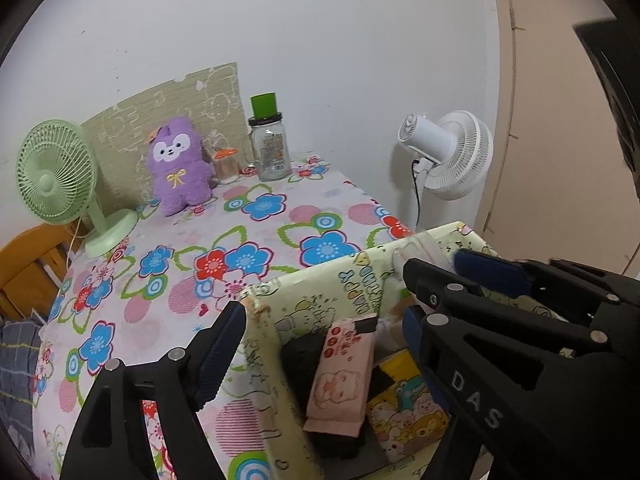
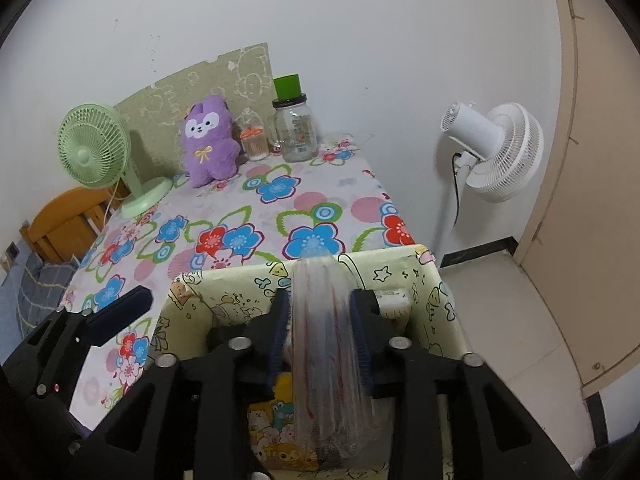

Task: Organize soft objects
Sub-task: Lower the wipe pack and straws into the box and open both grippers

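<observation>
Left wrist view: the left tongs stand spread wide over the box at the desk edge, pads touching nothing; a pink tissue pack lies in the box below them.

Right wrist view: the right tongs are partly spread around a clear plastic bag standing in the box; whether the pads press it I cannot tell.

Both grippers are built of black plastic linkage arms joined by round silver pins; the left gripper carries white letters "DAS", and blue ribbed pads are fitted on the right gripper
</observation>
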The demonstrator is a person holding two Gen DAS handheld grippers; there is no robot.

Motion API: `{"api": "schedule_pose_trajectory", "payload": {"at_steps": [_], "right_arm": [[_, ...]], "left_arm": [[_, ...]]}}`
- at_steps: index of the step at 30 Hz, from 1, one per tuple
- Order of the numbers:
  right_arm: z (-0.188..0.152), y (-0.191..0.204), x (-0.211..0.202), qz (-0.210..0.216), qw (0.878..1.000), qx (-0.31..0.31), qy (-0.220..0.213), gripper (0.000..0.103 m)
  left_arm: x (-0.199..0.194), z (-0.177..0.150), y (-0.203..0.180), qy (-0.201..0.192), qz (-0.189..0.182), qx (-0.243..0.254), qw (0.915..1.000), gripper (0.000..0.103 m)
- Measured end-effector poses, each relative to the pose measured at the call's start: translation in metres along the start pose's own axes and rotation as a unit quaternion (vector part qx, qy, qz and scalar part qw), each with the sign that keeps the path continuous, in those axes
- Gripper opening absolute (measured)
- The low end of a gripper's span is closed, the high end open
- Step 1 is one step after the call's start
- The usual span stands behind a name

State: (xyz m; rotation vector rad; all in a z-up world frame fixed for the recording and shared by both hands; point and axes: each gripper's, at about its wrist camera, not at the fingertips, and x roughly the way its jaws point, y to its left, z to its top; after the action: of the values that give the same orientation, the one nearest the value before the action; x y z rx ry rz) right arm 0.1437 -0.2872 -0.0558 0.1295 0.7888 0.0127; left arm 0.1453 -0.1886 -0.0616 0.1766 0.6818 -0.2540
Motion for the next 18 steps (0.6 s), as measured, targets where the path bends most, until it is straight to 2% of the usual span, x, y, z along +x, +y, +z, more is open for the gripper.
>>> {"api": "schedule_pose_trajectory", "payload": {"at_steps": [1,5,9,13,18], "right_arm": [[-0.001,-0.001,-0.001,-0.001,1.0,0.005,0.001,0.048],[-0.005,-0.002,-0.003,0.007,1.0,0.028,0.009,0.056],[-0.01,0.003,-0.01,0.009,0.999,0.036,0.004,0.067],[-0.013,0.012,-0.017,0.009,0.999,0.033,0.0,0.072],[-0.016,0.028,-0.03,0.01,1.0,0.024,-0.006,0.072]], "left_arm": [[-0.001,-0.001,0.002,0.001,0.001,-0.002,1.0,0.085],[-0.007,-0.006,0.012,0.0,0.006,-0.014,0.9999,0.093],[-0.015,-0.011,0.022,-0.004,0.013,-0.023,0.9996,0.096],[-0.026,-0.015,0.031,-0.009,0.017,-0.03,0.9994,0.099],[-0.041,-0.02,0.045,-0.018,0.021,-0.042,0.9987,0.101]]}}
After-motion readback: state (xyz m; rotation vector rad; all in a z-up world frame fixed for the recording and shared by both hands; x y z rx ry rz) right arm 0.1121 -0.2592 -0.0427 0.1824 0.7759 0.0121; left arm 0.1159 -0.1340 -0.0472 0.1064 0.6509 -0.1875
